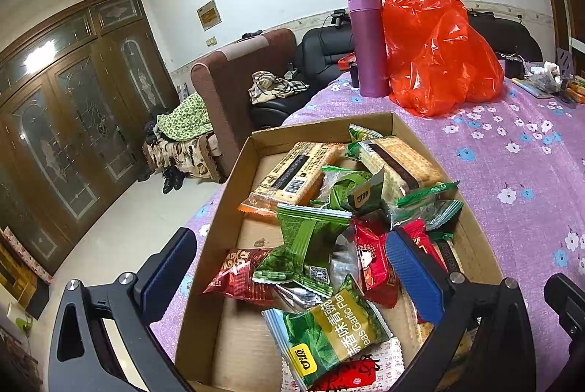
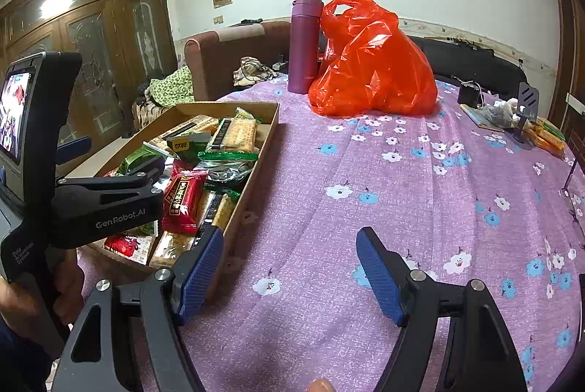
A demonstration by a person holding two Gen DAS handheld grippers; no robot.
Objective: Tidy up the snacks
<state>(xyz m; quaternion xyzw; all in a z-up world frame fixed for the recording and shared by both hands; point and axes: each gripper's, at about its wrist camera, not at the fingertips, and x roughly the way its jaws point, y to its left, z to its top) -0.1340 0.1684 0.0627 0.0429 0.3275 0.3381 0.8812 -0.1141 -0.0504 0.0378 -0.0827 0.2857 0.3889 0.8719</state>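
A shallow cardboard box (image 1: pixel 471 231) on the purple flowered tablecloth holds several snack packets: green garlic-pea packs (image 1: pixel 329 337), red packs (image 1: pixel 241 277) and cracker packs (image 1: pixel 296 172). My left gripper (image 1: pixel 292 267) is open, its fingers spread over the box above the packets, holding nothing. It also shows in the right wrist view (image 2: pixel 120 172) above the box (image 2: pixel 256 172). My right gripper (image 2: pixel 290 267) is open and empty over bare tablecloth, just right of the box.
A red plastic bag (image 2: pixel 373 70) and a purple flask (image 2: pixel 303 45) stand at the table's far side. Small items and orange snack packs (image 2: pixel 548 136) lie at the far right edge. Sofas and a wooden cabinet are beyond the table.
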